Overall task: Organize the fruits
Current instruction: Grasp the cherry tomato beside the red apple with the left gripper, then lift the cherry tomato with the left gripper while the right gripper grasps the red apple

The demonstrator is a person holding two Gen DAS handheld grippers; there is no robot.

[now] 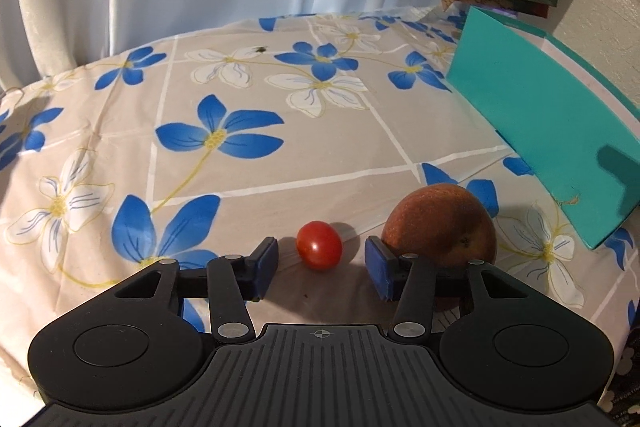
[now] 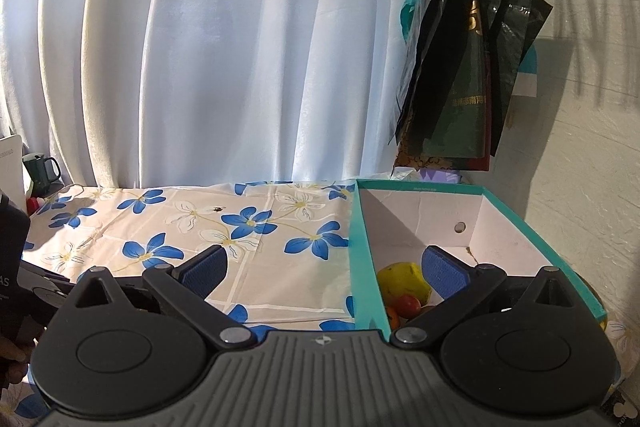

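Jaws of the left gripper (image 1: 320, 269) stand apart on either side of a small red tomato (image 1: 319, 245), with a clear gap between each blue pad and the fruit; nothing is grasped. That tomato rests on the flowered cloth (image 1: 224, 155) covering the desk. Just to its right lies a larger brownish-red fruit (image 1: 440, 223), partly hidden behind the right-hand finger (image 1: 380, 273); contact between the two cannot be told. A teal box (image 1: 540, 123) stands farther right, its outer wall facing the left wrist camera.

Jaws of the right gripper (image 2: 324, 273) are spread wide and hold nothing. One finger hangs over the cloth, the other over the open teal box (image 2: 362, 251). Inside the box, near its front corner, lie a yellow fruit (image 2: 402, 279), a red tomato (image 2: 408, 305) and, beside it, an orange one (image 2: 393, 317), clustered together. White curtains (image 2: 224, 47) hang behind the desk, and dark bags (image 2: 468, 67) hang on the wall above the box.
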